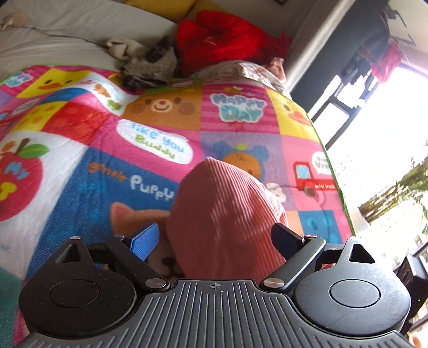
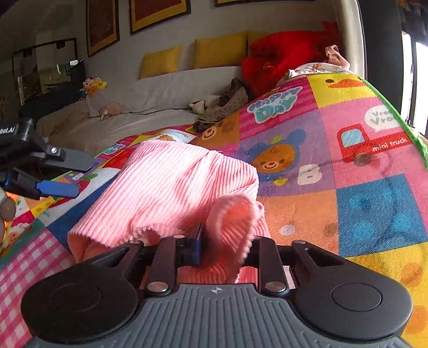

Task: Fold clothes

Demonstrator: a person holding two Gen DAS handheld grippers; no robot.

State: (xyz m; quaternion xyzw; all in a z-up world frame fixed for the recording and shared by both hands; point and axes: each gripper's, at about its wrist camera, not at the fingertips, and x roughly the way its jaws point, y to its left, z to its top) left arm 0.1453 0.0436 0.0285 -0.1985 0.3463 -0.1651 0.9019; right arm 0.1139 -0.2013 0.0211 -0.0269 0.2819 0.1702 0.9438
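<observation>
Pinching a bunched edge of the pink ribbed garment [image 2: 171, 184], the right gripper [image 2: 222, 249] fingers were closed low over the colourful play mat [image 2: 374, 214]. Left gripper [image 1: 214, 238] fingers gaped wide, empty, beside the garment.

One pink ribbed corduroy garment [image 2: 171, 182] lay on one multicoloured patchwork cartoon play mat [image 2: 374, 214]. Two black two-finger grippers were in view, the left [image 2: 72, 176] and the right [image 2: 222, 246]. Three yellow cushions [image 2: 220, 49] lined the back of one pale grey sofa [image 2: 160, 93]. One bright red cloth heap [image 2: 283, 59] sat there, plus one grey-brown crumpled cloth pile [image 2: 224, 105]. Three dark-framed pictures [image 2: 157, 13] hung on the wall.
</observation>
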